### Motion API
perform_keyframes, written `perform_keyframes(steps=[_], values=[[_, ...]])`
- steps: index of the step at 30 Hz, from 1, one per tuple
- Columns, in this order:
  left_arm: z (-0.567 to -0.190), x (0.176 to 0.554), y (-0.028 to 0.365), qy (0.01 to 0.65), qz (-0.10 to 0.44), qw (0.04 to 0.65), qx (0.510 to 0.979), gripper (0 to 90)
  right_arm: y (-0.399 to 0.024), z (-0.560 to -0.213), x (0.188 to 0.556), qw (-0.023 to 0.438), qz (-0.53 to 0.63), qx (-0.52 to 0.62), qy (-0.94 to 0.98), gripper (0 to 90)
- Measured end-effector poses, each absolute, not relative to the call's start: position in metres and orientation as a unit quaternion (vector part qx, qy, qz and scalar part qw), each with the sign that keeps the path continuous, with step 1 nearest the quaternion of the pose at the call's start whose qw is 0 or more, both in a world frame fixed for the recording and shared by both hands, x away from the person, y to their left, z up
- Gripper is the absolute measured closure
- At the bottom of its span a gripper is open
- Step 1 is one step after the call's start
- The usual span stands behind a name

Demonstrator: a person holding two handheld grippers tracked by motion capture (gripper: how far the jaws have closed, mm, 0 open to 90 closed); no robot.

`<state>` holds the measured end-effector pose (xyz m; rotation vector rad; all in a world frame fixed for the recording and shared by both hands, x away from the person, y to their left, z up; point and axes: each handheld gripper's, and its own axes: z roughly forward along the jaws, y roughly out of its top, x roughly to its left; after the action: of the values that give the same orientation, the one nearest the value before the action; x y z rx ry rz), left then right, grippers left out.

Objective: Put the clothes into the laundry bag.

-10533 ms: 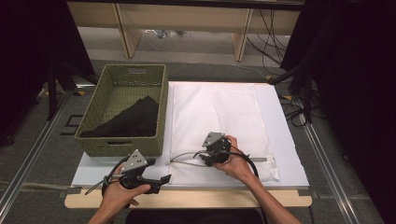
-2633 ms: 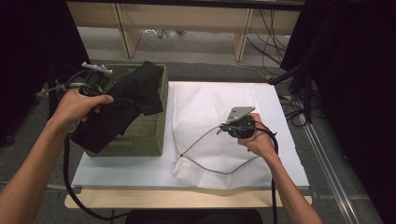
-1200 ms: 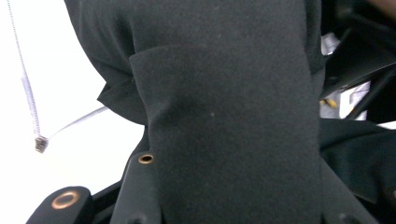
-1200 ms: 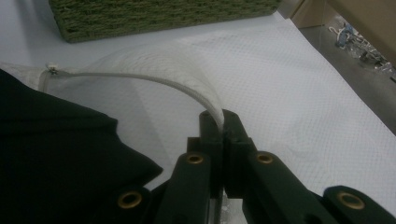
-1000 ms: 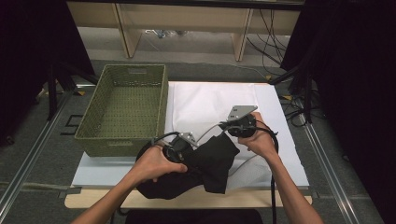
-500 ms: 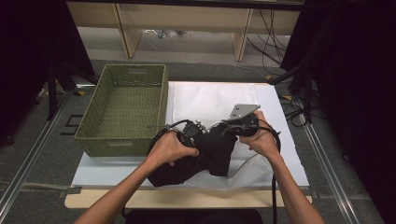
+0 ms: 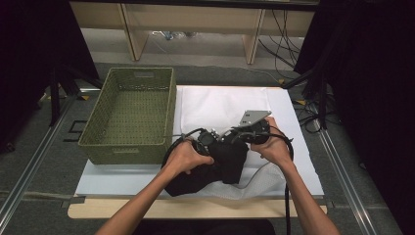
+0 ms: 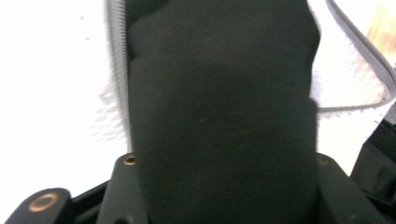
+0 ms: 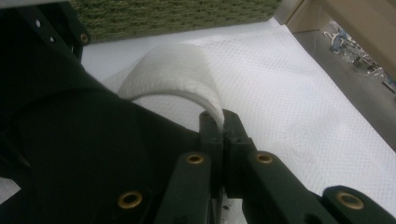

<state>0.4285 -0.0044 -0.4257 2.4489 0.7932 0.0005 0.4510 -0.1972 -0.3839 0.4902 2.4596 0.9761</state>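
I hold the white mesh bag's [image 9: 299, 116] rim pinched in the right hand-held gripper [image 9: 223, 122]. The left hand-held gripper [image 7: 208, 142], just opening, carries the limp, light black garment [image 8: 219, 116]; regrasp at a bunched fold.

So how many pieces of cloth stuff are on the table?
2. A black fabric garment lies at the table's near edge under the left gripper; a white zippered mesh bag is spread beneath it, an edge pinched by the right gripper. More may be hidden.

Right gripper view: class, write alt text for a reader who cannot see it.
The right gripper has its two black jaws shut on a fold of white mesh bag, lifting it into an arch. A black garment bulks at the left, and a green woven basket stands behind.
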Motion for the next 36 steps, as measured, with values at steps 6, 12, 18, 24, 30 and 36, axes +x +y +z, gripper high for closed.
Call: perform_keyframes(steps=[6,12,18,24,30,36], values=[[-0.418,0.422,0.002,0.288,0.014,0.298,0.910,40.4,-0.198,-0.386,0.452,0.227,0.351,0.169,0.893,89.9],[-0.401,0.401,0.020,0.245,0.052,0.328,0.911,16.7,-0.198,-0.387,0.451,0.225,0.349,0.168,0.894,89.9],[-0.395,0.386,0.047,0.230,0.067,0.330,0.913,16.4,-0.197,-0.388,0.451,0.225,0.347,0.168,0.895,89.9],[-0.422,0.380,0.056,0.215,0.052,0.305,0.926,21.6,-0.195,-0.388,0.450,0.226,0.346,0.165,0.895,89.8],[-0.412,0.377,0.045,0.242,0.069,0.270,0.929,65.3,-0.192,-0.387,0.448,0.224,0.346,0.161,0.897,89.9],[-0.395,0.374,0.023,0.246,0.034,0.301,0.921,75.0,-0.191,-0.386,0.448,0.223,0.349,0.157,0.897,89.9]])
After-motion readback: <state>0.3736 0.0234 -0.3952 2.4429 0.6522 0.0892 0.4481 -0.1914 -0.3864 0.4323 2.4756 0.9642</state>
